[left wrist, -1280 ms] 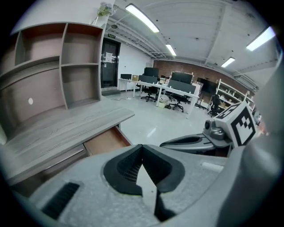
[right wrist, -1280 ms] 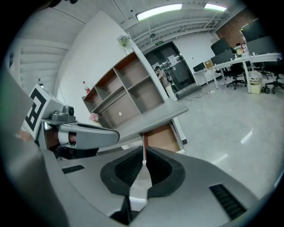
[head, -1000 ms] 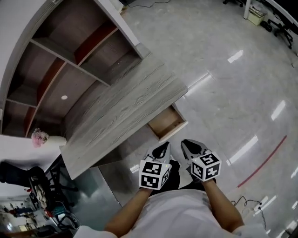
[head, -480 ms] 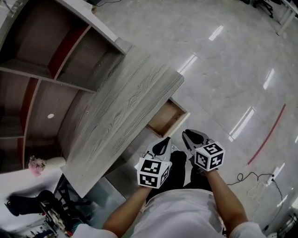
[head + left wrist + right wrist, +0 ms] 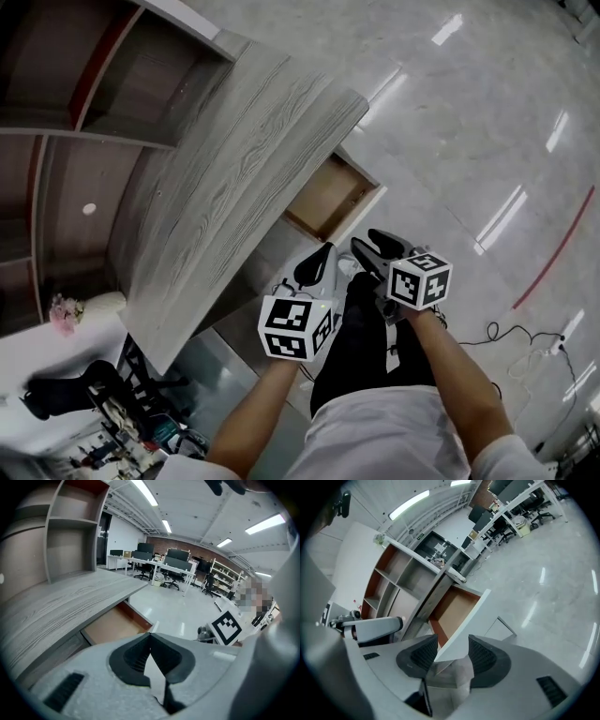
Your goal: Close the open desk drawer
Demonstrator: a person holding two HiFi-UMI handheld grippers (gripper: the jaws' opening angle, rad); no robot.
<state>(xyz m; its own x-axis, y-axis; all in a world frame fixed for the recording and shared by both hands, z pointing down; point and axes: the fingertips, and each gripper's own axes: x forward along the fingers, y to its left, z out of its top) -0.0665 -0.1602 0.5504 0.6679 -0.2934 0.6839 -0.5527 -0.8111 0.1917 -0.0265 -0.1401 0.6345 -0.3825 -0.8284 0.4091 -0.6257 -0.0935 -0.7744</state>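
The desk (image 5: 234, 178) has a grey wood-grain top. Under its near corner the open drawer (image 5: 328, 199) is pulled out, showing a brown empty inside and a white front (image 5: 464, 630). My left gripper (image 5: 323, 255) hovers just short of the drawer (image 5: 115, 626), apart from it. It is shut, its pads meeting with nothing between them (image 5: 150, 637). My right gripper (image 5: 370, 246) is beside it, facing the drawer front. Its jaws have just been opening and stand open (image 5: 452, 651). The front's lower corner shows in the gap, and the pads do not press on it.
A tall shelving unit (image 5: 84, 94) rises behind the desk. The glossy floor carries a red line (image 5: 553, 248) and a loose cable (image 5: 525, 337). The person's black trouser legs (image 5: 361, 337) are below the grippers. Office desks and chairs (image 5: 159, 566) stand far off.
Both grippers have sunk lower and closer to the drawer. The right gripper has rolled and its jaws have parted. The drawer has not moved.
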